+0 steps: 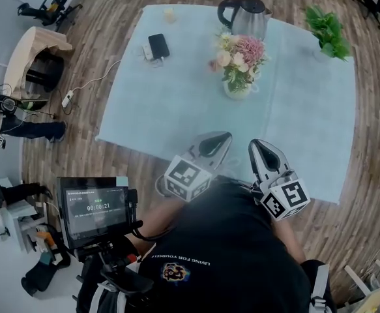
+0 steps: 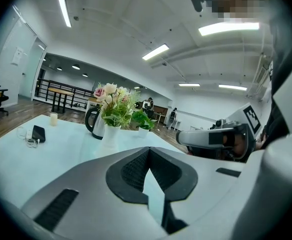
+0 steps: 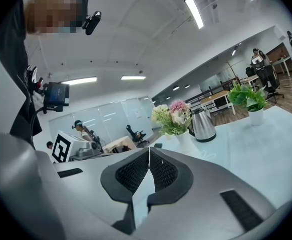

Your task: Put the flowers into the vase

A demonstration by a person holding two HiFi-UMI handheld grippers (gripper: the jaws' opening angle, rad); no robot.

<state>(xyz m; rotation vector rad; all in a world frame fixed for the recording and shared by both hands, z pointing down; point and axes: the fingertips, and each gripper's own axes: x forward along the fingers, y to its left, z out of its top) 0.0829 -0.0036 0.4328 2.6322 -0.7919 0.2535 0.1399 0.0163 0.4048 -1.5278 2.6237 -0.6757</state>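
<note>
A bunch of pink and cream flowers (image 1: 240, 55) stands in a white vase (image 1: 236, 89) on the pale blue table (image 1: 176, 103). The flowers (image 2: 113, 103) in their vase (image 2: 110, 135) also show in the left gripper view, and the flowers (image 3: 173, 117) show in the right gripper view. My left gripper (image 1: 223, 139) is near the table's front edge, shut and empty. Beside it to the right, my right gripper (image 1: 256, 147) is shut with nothing in it. Both are well short of the vase.
A steel kettle (image 1: 248, 16) stands behind the vase. A potted green plant (image 1: 328, 30) is at the far right corner. A black phone-like device (image 1: 158, 45) and a small candle (image 1: 169, 15) lie far left. A monitor (image 1: 93, 208) is by my left side.
</note>
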